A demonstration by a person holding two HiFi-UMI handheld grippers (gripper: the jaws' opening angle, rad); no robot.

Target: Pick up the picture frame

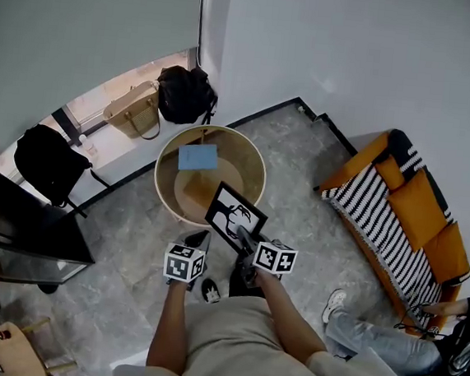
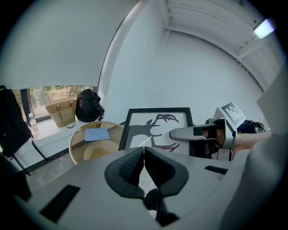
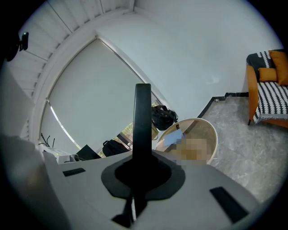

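The picture frame [image 1: 234,214] is black, with a white sheet showing a dark antlered figure. It hangs tilted in the air over the near rim of a round wooden table [image 1: 254,162]. My right gripper [image 1: 244,237] is shut on the frame's lower edge. In the right gripper view the frame [image 3: 143,116] rises edge-on from between the jaws [image 3: 143,157]. My left gripper [image 1: 199,241] hovers just left of the frame, shut with nothing in it. In the left gripper view its pads meet [image 2: 144,152], with the frame [image 2: 157,128] and right gripper [image 2: 198,134] just beyond.
A blue sheet [image 1: 197,156] lies in the round table. A black bag [image 1: 184,93] and a tan bag [image 1: 133,109] sit on the window ledge. An orange striped sofa [image 1: 398,207] stands at right, a seated person's legs [image 1: 369,341] below it. A dark screen [image 1: 17,220] stands at left.
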